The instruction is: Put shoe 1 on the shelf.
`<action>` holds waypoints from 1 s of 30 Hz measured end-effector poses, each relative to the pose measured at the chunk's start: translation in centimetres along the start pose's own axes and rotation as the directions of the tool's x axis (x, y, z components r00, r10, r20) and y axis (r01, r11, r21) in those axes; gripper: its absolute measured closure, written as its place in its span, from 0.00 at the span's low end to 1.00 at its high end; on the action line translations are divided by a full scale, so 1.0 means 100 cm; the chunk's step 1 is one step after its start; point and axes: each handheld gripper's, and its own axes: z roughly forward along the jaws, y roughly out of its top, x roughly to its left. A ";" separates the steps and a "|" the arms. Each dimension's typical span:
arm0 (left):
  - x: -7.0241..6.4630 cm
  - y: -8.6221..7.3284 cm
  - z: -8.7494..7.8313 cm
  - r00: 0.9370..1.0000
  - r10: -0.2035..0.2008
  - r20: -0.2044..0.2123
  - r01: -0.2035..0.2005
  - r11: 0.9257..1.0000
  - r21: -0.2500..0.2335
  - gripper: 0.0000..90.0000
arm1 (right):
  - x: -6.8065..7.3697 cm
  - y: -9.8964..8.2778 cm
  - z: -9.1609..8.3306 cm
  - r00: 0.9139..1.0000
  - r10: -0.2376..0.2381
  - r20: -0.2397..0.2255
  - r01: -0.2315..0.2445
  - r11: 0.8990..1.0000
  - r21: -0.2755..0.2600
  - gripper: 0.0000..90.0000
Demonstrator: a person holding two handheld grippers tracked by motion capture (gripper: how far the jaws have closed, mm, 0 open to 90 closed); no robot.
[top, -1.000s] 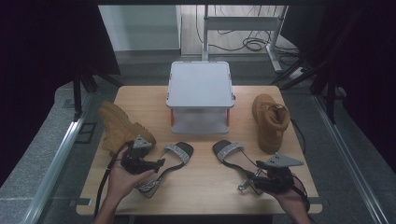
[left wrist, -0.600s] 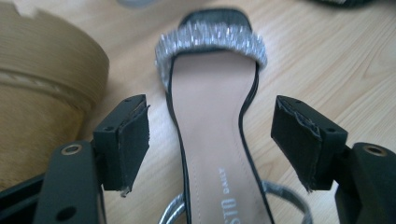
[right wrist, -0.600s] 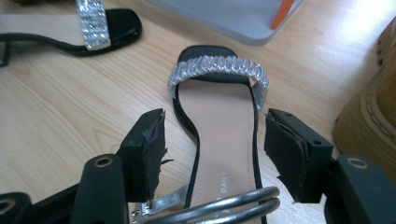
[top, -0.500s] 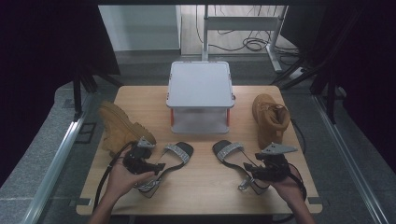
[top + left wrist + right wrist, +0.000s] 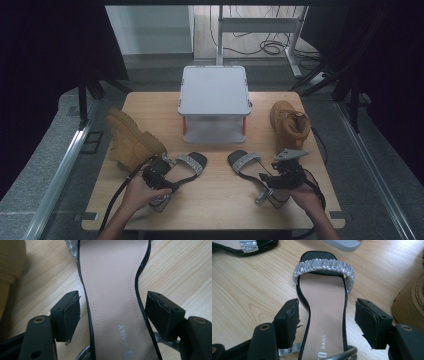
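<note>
My left claw [image 5: 172,177] has come down lower over the black flat sandal with a silver glitter strap [image 5: 186,167], whose tan insole now lies between its open jaws. My right claw [image 5: 267,182] has slid toward the matching black sandal with a silver glitter strap [image 5: 247,165]; its jaws have just been opening, and that sandal's insole lies between them, untouched.

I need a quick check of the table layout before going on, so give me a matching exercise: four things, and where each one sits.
Things:
1. left sandal
2. right sandal
3. tan boot lying on its side
4. grey lidded box

Places:
A. back centre of the table
B. left edge of the table
C. between the open jaws of the left claw
D. between the open jaws of the right claw

Pairs: 1-C, 2-D, 3-B, 4-A
</note>
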 end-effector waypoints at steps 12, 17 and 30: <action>-0.003 0.005 0.012 1.000 0.001 -0.010 0.000 0.998 0.055 0.37 | 0.001 0.008 0.015 0.999 -0.033 -0.020 0.034 0.996 0.083 0.36; -0.002 0.005 0.015 1.000 -0.016 -0.006 0.016 0.998 0.064 0.39 | 0.002 0.012 0.031 0.998 -0.049 -0.028 0.053 0.982 0.179 0.30; -0.002 0.002 0.017 0.999 -0.039 -0.007 0.040 0.998 0.053 0.43 | -0.004 0.008 0.051 1.000 -0.018 -0.015 0.022 0.941 0.336 0.33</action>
